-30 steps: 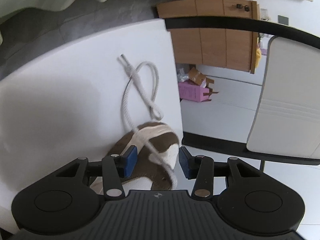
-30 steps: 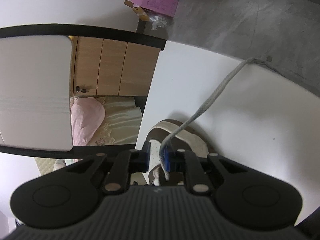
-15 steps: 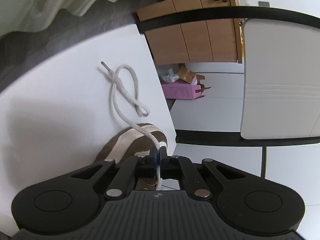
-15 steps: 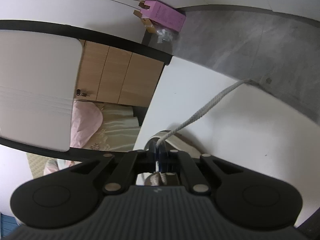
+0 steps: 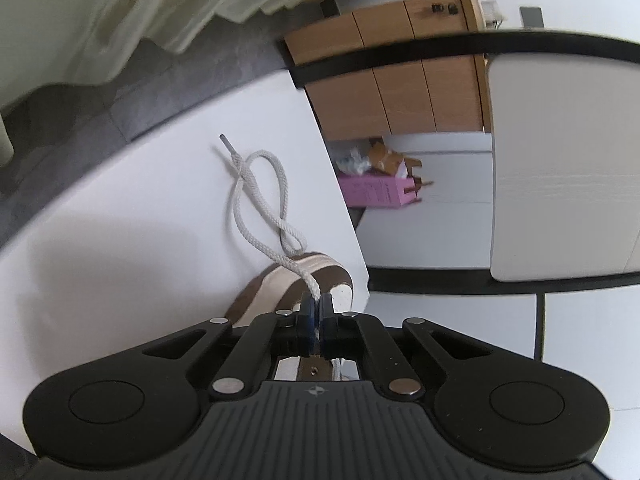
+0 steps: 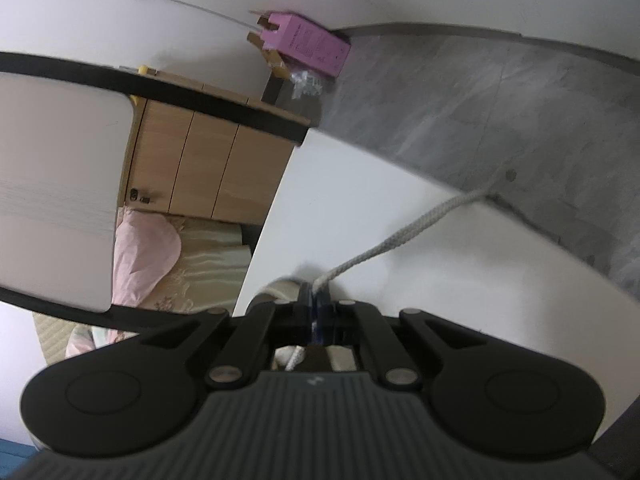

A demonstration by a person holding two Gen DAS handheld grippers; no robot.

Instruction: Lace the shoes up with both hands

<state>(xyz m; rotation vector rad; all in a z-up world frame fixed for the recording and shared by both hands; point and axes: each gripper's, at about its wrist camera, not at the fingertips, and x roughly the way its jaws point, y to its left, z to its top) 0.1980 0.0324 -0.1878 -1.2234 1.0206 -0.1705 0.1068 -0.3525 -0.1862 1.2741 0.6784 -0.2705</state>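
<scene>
At lower centre of both views, each claw is clenched on 1 lace end above the shoe.
Left gripper (image 5: 315, 307) pinches the soft, limp white lace (image 5: 256, 200); right gripper (image 6: 316, 298) pinches the grey lace (image 6: 400, 240); brown shoe (image 5: 276, 284) looks light, so grip near its eyelets.

No text, brand, number or sign can be read in either view. Dark print is seen on the side of the pink box (image 5: 376, 194), which lies at about one o'clock from the centre in the left wrist view, but it is too small and blurred to be made out. The same box (image 6: 310, 46) is shown at twelve o'clock in the right wrist view, and its lines of print are equally illegible there. A small compass-like emblem (image 5: 316, 391) is moulded on the gripper body at six o'clock; no letters are carried by it.
</scene>
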